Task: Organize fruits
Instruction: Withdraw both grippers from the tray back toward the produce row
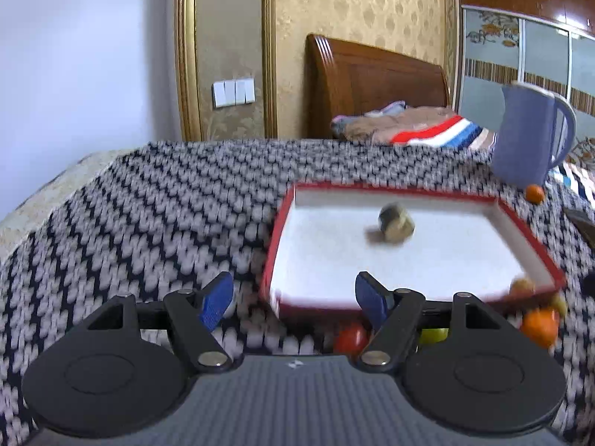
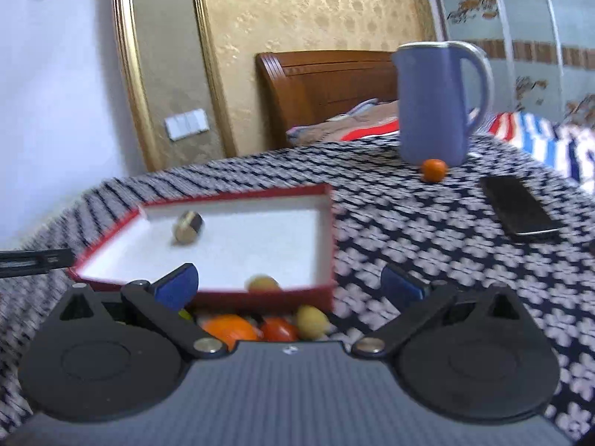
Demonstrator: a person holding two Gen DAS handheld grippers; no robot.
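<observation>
A red-walled white box point(image 1: 531, 245) point(image 2: 331, 230) lies on the patterned table. A brownish round fruit point(image 1: 396, 222) point(image 2: 189, 226) sits inside it, and a yellowish one point(image 2: 263, 283) lies near its front wall. In front of the box lie an orange point(image 2: 228, 329) point(image 1: 541, 325), a red fruit point(image 2: 279, 329) point(image 1: 349, 338), a yellow-green fruit point(image 2: 312, 321) and a green one point(image 1: 433, 334). A small orange point(image 2: 434, 169) point(image 1: 534, 194) sits by the jug. My left gripper point(image 1: 293, 303) is open and empty before the box's near left corner. My right gripper point(image 2: 288, 288) is open and empty above the fruit pile.
A blue jug point(image 2: 435, 104) point(image 1: 528, 133) stands at the back right. A black phone point(image 2: 520, 208) lies to the right of the box. A black part of the other gripper point(image 2: 35, 258) shows at the left edge. A bed with a wooden headboard point(image 1: 372, 81) is behind the table.
</observation>
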